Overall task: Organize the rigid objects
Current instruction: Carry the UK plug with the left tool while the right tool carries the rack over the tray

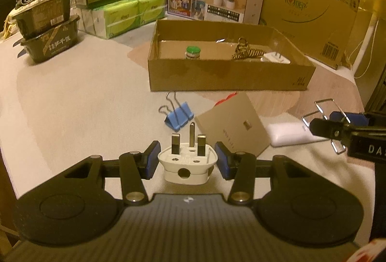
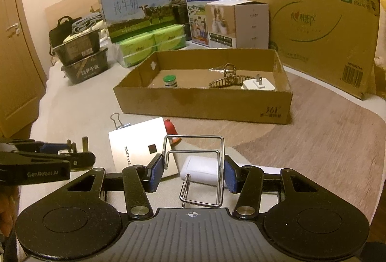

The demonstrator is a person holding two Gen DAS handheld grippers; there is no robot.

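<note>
We carry two things toward the tray (image 2: 202, 105): the left gripper (image 1: 187, 160) is closed on the plug (image 1: 187, 165), the right gripper (image 2: 193, 172) on the wire rack (image 2: 200, 170). Both hang before the tray's near wall; we should clear that wall, then release over bare floor beside the bottle (image 2: 170, 81).

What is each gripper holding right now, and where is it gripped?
Left gripper: white plug, by its body sides. Right gripper: wire rack, by its side wires.

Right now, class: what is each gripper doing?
Left gripper: shut on the white plug.
Right gripper: shut on the wire clip.
</note>
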